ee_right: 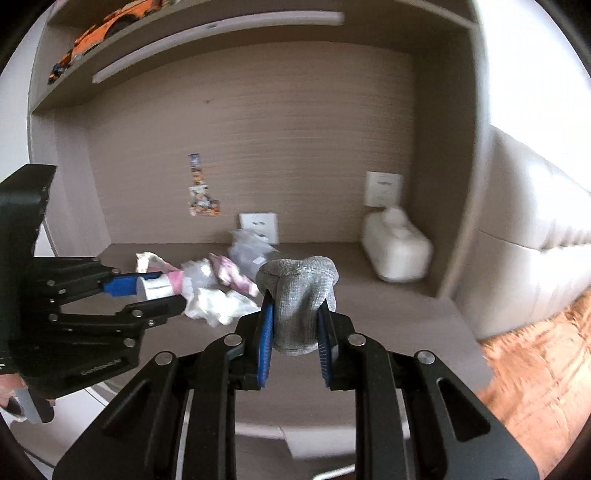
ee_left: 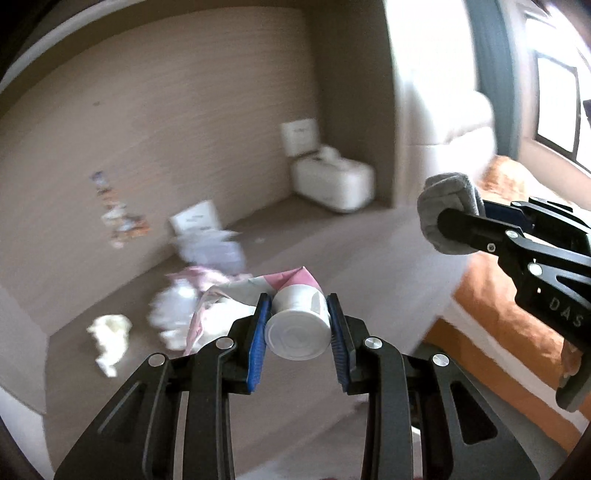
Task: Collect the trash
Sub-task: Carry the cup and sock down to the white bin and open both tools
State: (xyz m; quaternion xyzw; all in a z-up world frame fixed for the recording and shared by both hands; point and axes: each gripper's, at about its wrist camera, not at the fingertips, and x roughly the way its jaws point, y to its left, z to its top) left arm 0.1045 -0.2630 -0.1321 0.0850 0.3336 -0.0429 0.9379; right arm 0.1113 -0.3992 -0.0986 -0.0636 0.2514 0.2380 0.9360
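My left gripper (ee_left: 298, 301) is shut on a white-capped pink and white tube (ee_left: 297, 328), whose cap faces the camera. From the right wrist view the same gripper (ee_right: 170, 288) shows side-on at the left, with the tube (ee_right: 157, 290) between its blue pads. My right gripper (ee_right: 295, 302) is shut on a bunched grey sock (ee_right: 301, 291); in the left wrist view the sock (ee_left: 443, 195) is at the right. Both are held above a desk (ee_right: 388, 314). On it lies a pile of crumpled tissues, plastic and pink wrappers (ee_right: 218, 291), which also shows in the left wrist view (ee_left: 177, 314).
A white tissue box (ee_right: 397, 247) stands at the desk's back right corner, below a wall socket (ee_right: 382, 188). Stickers (ee_right: 201, 192) are on the back panel. An orange toy car (ee_right: 99, 31) sits on the shelf above. A padded headboard (ee_right: 535, 236) and an orange bedspread (ee_right: 535, 369) lie to the right.
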